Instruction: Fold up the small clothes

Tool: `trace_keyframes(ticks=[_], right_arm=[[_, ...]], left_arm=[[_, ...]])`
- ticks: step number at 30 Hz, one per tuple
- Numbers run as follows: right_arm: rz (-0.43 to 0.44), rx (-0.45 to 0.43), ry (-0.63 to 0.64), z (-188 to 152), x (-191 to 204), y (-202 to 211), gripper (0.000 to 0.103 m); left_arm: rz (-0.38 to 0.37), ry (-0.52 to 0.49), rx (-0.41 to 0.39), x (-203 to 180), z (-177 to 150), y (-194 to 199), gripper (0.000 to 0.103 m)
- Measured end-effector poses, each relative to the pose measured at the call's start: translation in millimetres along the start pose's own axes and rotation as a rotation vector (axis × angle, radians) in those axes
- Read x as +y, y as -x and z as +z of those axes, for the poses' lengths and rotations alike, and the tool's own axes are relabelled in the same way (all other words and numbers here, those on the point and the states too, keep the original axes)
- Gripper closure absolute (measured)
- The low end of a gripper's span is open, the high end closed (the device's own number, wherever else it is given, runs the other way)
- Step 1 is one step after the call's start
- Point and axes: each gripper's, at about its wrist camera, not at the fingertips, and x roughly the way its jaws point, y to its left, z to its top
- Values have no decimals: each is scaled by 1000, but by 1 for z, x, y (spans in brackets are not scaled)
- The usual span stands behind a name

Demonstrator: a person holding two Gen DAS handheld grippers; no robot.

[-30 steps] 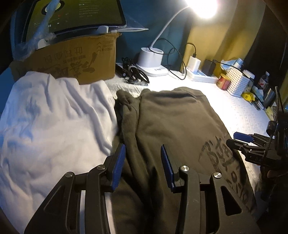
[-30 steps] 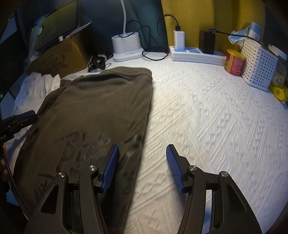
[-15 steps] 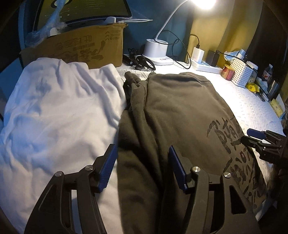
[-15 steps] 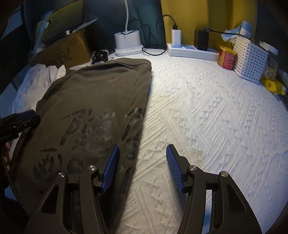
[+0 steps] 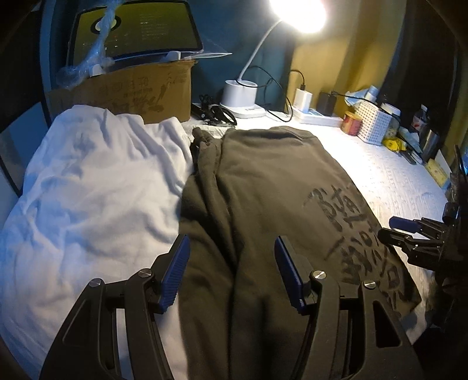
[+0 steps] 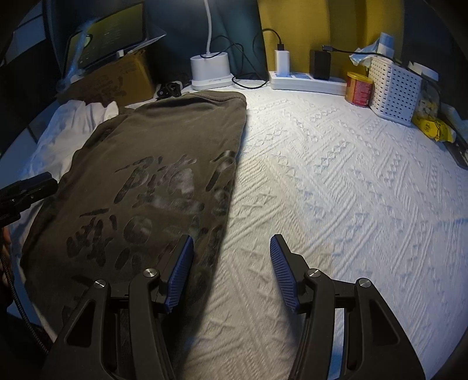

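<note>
Since a second ago, our left gripper [image 5: 231, 274] has spread its jaws wider over the olive shirt [image 5: 263, 187], gripping nothing. Our right gripper [image 6: 231, 271] hangs open, straddling the shirt's right edge on the white bedspread [image 6: 336, 181].

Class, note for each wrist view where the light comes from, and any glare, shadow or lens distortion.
Left wrist view: the desk lamp blows out to white glare; the corners fall dark. Right wrist view: only the lamp's stem shows; the white bedspread bulges in fisheye curvature.

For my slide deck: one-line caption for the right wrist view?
Open right gripper above the olive printed garment's edge on the white textured cover.
</note>
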Motion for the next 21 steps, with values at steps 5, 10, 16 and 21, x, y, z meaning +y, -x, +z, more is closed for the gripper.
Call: trace_keyframes(ticks=[5, 10, 16, 21], right_arm=[[0, -9, 12, -12, 5, 7, 46], [-10, -7, 31, -20, 9, 13, 46], [60, -9, 22, -31, 12, 22, 52], [134, -4, 19, -41, 21, 28, 82]], left_arm=[[13, 3, 51, 0, -15, -6, 43], [34, -29, 38, -6, -20, -4, 43], [-9, -5, 3, -10, -17, 10, 43], [-26, -43, -16, -24, -14, 19, 43]])
